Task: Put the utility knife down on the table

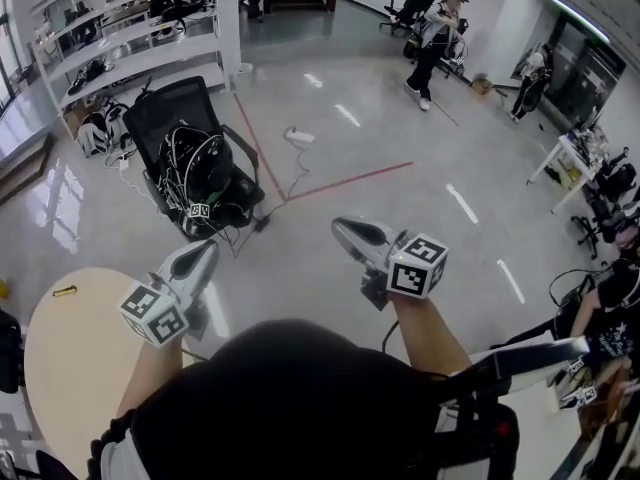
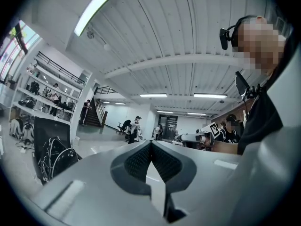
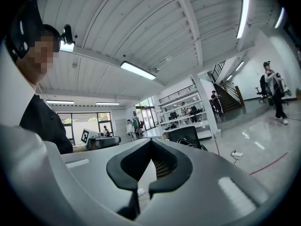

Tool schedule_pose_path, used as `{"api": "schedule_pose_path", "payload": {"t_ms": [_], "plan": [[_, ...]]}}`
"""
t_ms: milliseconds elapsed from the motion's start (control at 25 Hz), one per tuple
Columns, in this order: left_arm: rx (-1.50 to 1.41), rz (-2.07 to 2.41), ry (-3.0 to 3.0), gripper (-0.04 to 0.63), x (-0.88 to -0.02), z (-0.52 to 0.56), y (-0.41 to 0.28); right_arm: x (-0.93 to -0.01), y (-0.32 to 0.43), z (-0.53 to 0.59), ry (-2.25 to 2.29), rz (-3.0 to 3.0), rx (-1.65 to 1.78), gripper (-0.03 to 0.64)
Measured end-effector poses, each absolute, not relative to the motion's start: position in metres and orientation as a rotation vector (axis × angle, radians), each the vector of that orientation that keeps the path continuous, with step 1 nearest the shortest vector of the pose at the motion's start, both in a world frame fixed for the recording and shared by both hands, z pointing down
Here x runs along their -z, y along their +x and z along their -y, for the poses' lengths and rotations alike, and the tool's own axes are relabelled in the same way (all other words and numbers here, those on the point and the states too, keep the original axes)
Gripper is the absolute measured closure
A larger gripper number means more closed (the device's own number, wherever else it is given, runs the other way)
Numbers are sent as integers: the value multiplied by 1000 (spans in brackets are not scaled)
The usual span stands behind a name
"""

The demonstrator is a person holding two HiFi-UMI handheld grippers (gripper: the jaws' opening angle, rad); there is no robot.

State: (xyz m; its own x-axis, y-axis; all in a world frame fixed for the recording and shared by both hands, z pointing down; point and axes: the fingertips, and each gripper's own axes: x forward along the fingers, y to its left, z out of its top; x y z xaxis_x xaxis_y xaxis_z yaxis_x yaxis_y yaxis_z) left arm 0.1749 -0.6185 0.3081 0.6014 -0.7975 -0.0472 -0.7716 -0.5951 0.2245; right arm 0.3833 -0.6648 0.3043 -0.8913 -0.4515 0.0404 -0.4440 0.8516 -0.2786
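While I hold both arms out level in the head view, my left claw and right claw hang over glossy grey floor. The small yellow utility knife lies on the round pale table. In the left gripper view, ribbed black pads meet, gripping nothing. The right gripper view shows the same.

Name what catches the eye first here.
The left gripper and right gripper hang mid-frame over the glossy floor, both shut, empty. Behind the left one stands a black office chair heaped with cables. At lower left a small yellow object lies on the round table.
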Motion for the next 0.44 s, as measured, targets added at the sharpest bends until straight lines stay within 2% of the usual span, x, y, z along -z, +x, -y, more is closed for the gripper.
{"api": "schedule_pose_path", "payload": {"t_ms": [440], "plan": [[227, 1360, 2592, 597, -326, 623, 164, -322, 365, 676, -641, -3033, 449, 604]]}}
